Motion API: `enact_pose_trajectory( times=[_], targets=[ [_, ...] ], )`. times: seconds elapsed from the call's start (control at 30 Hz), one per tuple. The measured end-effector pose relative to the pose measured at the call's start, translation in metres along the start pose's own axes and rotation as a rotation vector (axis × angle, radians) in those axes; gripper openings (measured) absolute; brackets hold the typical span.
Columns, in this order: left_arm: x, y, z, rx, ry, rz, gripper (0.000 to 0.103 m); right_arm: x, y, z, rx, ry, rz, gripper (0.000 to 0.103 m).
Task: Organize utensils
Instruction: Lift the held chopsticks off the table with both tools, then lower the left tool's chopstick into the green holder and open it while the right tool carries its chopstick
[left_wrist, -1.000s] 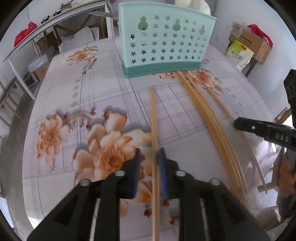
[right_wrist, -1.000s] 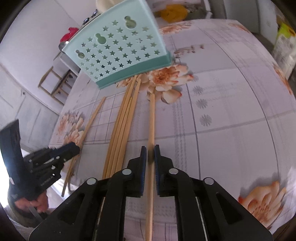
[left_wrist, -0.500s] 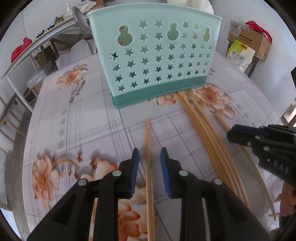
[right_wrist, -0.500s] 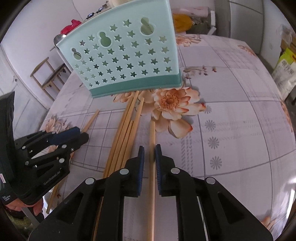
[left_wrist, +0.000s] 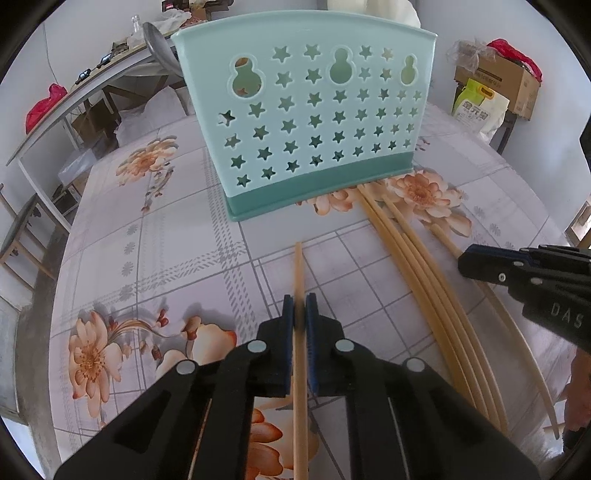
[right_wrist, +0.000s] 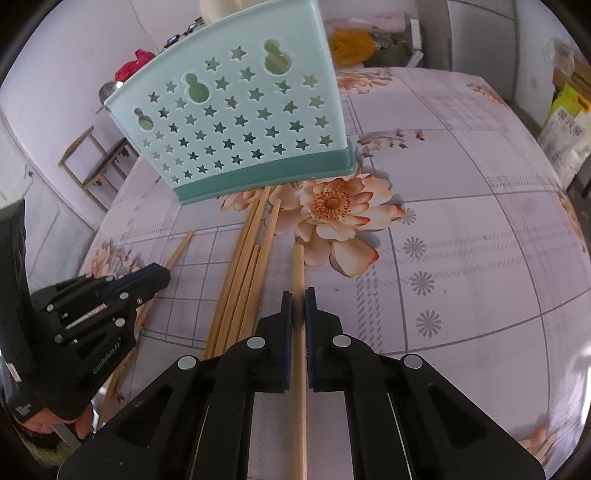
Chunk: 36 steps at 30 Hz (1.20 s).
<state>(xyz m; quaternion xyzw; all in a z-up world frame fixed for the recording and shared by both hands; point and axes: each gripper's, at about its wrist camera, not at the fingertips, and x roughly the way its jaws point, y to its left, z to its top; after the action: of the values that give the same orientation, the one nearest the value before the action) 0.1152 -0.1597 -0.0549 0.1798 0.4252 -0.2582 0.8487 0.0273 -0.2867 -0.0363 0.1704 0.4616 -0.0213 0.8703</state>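
Note:
A mint-green utensil holder (left_wrist: 310, 122) with star holes stands upright on the floral table; it also shows in the right wrist view (right_wrist: 240, 125). My left gripper (left_wrist: 299, 310) is shut on a single wooden chopstick (left_wrist: 299, 273) that points at the holder. My right gripper (right_wrist: 297, 306) is shut on another wooden chopstick (right_wrist: 298, 266), also pointing at the holder. A bundle of several chopsticks (left_wrist: 417, 258) lies on the table between the two grippers, its tips near the holder's base; it also shows in the right wrist view (right_wrist: 247, 273).
The floral tablecloth (right_wrist: 461, 221) covers the table. A side table (left_wrist: 74, 99) with clutter stands far left. Boxes and a bag (left_wrist: 491, 96) sit on the floor far right. A wooden chair (right_wrist: 99, 162) stands beyond the table's left edge.
My left gripper has closed on its chopstick. Both grippers have moved closer to the holder, which looks larger now. The right gripper stays shut on its chopstick.

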Motion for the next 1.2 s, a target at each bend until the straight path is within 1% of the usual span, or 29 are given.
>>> enact_pose_trajectory(
  times=[0.13, 0.33, 0.37, 0.5, 0.73, 1.0, 1.2],
  targets=[
    [-0.002, -0.004, -0.001, 0.018, 0.002, 0.022, 0.006, -0.002, -0.010, 0.000, 0.054, 0.003, 0.042, 0.005],
    [-0.005, -0.011, -0.005, 0.042, 0.008, 0.052, 0.006, -0.018, -0.023, 0.001, 0.100, -0.029, 0.084, 0.005],
    [-0.006, -0.012, -0.005, 0.044, 0.008, 0.055, 0.006, -0.021, -0.024, 0.002, 0.094, -0.029, 0.072, 0.005],
    [-0.007, -0.012, -0.006, 0.044, 0.010, 0.062, 0.006, -0.032, -0.024, 0.004, 0.102, -0.047, 0.092, 0.005],
    [-0.015, -0.014, -0.006, 0.050, -0.019, 0.096, 0.006, -0.052, -0.020, 0.011, 0.104, -0.086, 0.096, 0.005],
    [-0.022, -0.009, -0.004, 0.025, -0.039, 0.123, 0.006, -0.059, -0.020, 0.014, 0.107, -0.080, 0.089, 0.005],
    [-0.034, -0.005, 0.003, 0.013, -0.075, 0.143, 0.006, -0.066, -0.017, 0.019, 0.100, -0.085, 0.091, 0.005]
  ],
)
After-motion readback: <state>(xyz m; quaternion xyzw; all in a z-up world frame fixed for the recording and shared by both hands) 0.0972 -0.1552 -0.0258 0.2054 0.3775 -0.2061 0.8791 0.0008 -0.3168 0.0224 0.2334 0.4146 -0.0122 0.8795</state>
